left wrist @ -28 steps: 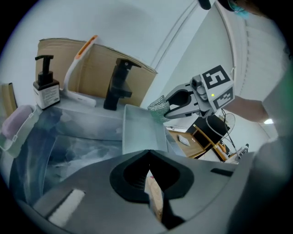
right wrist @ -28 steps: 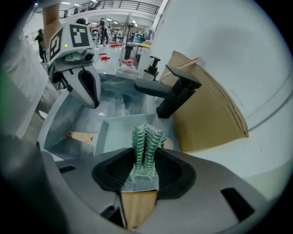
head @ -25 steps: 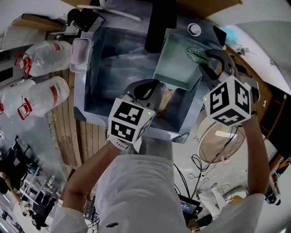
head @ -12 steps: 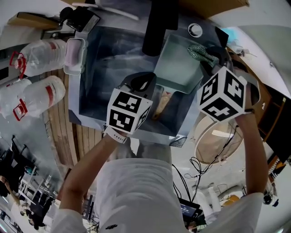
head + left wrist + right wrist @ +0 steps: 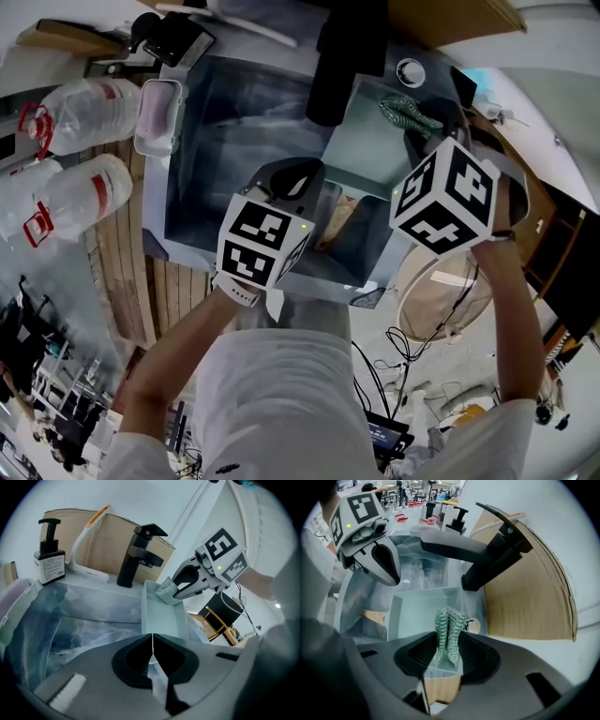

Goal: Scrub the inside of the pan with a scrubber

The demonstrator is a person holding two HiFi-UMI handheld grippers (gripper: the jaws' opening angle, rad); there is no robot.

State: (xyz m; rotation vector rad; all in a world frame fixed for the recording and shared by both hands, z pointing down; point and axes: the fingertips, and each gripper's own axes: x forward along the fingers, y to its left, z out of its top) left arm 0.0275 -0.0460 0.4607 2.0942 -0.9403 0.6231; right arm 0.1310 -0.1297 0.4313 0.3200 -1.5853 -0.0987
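- The square pale green metal pan (image 5: 367,155) with a wooden handle (image 5: 335,217) is sitting in the grey steel sink (image 5: 216,112), below the black tap (image 5: 342,52).
- The shiny silver-green wire scrubber (image 5: 449,627) is hanging just over the pan's far edge. It is not looking like it is touching the inside yet.
- The right gripper (image 5: 447,651) is squeezing that scrubber tight between its jaws.
- The left gripper (image 5: 152,641) is waiting just beside the pan's handle, its jaws pressed together on nothing.
- I am thinking the picking up is done, and all the rubbing inside the pan is yet to be done.
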